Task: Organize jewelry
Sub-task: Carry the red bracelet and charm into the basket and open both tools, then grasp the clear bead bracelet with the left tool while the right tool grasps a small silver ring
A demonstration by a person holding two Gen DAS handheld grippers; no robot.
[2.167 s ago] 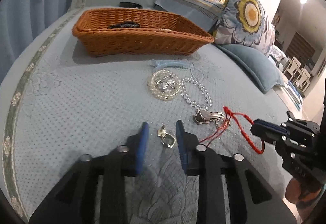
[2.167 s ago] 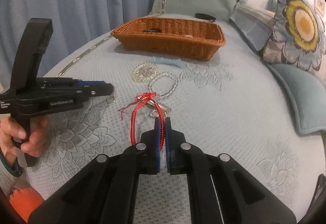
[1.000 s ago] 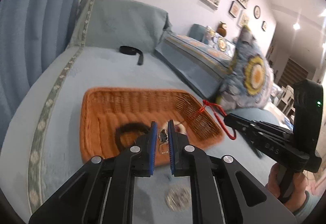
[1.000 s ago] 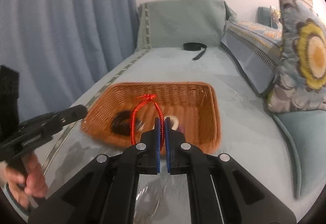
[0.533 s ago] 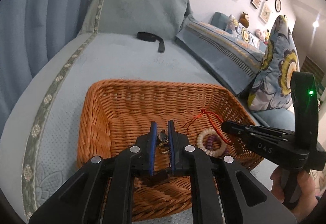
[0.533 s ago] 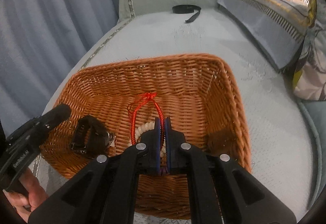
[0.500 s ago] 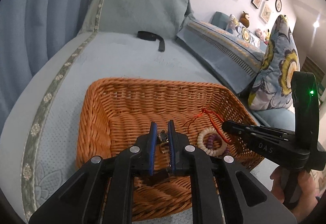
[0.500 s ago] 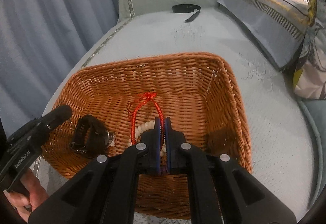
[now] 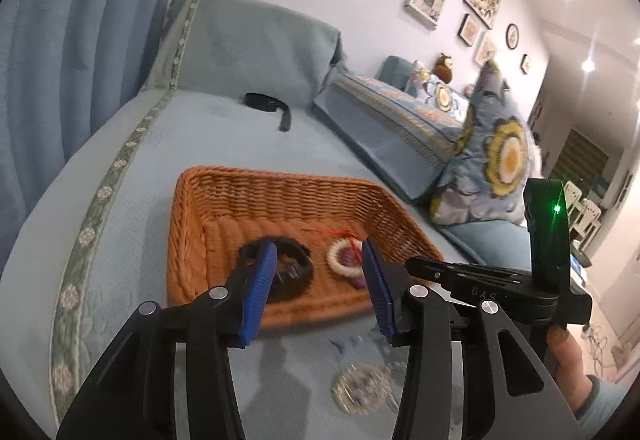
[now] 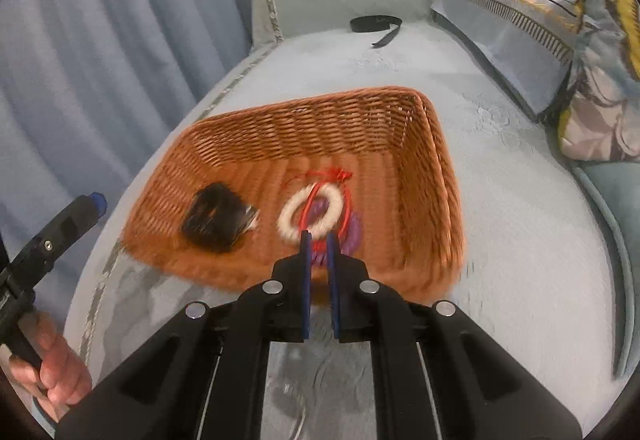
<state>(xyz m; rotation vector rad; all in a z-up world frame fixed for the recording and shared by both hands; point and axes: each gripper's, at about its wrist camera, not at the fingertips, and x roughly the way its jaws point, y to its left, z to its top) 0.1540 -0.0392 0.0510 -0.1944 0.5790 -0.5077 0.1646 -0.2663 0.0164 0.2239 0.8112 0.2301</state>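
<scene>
In the rectangular orange-brown wicker basket [image 9: 280, 176], which stands on a pale blue quilted cover [image 9: 240, 144]:
- coiled black band [image 10: 216, 218], left part of the floor, with a small metallic piece at its right edge (blurred).
- white beaded ring [image 10: 288, 218], right of the band and apart from it.
- purple beaded ring [image 10: 354, 236], partly under the white one.
- red braided cord [image 10: 332, 174], knot towards the far wall, strands laid across the white ring.

Left gripper [image 9: 318, 256]: blue ribbed fingers [image 9: 260, 288] opening, held above the near half of the basket, with nothing between them.

Right gripper [image 10: 319, 236]: fingers almost closed, with only a narrow slit. The cord's near end runs up to their tips; cannot tell whether they pinch it.

Outside the basket, on the cover in front of its near wall: a round clear-beaded piece [image 9: 362, 388], blurred.

Writing: "DAS" in pale letters on the right gripper's black body, below a lit green lamp [image 9: 556, 208]. The label on the left gripper's body is unreadable.
</scene>
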